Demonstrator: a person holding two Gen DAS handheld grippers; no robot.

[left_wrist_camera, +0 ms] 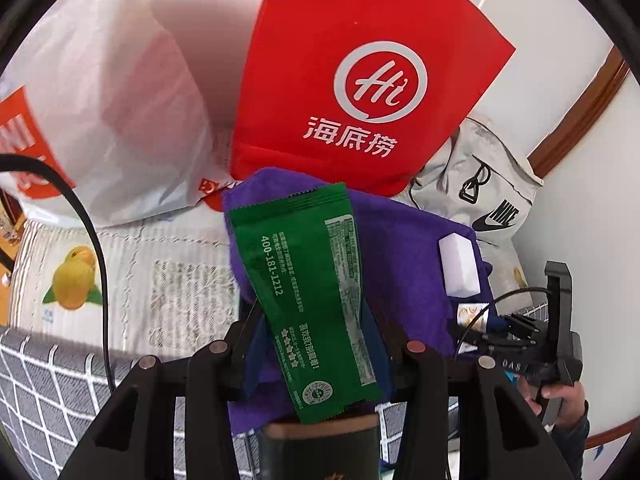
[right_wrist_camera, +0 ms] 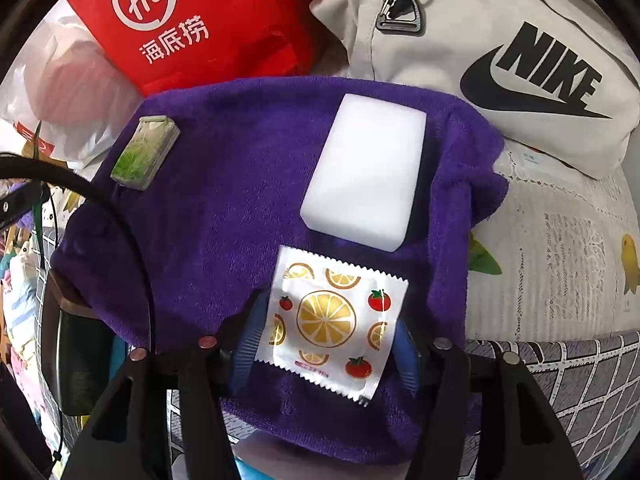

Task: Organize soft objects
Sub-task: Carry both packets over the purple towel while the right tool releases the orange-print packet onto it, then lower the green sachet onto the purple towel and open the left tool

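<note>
Towel (right_wrist_camera: 224,216), purple, lay spread on the patterned cloth (right_wrist_camera: 560,248), bearing a white sponge (right_wrist_camera: 368,176) at 12 o'clock of centre, a green pack (right_wrist_camera: 144,148) at 10 o'clock and a fruit-print sachet (right_wrist_camera: 336,320) at 6 o'clock. Left gripper (left_wrist_camera: 316,344) was clamped on a green sachet (left_wrist_camera: 308,292) above the towel. Right gripper (right_wrist_camera: 328,344) stood apart, its 2 fingers flanking the fruit-print sachet. Red bag (right_wrist_camera: 192,24) and Nike bag (right_wrist_camera: 500,60) lay beyond.
</note>
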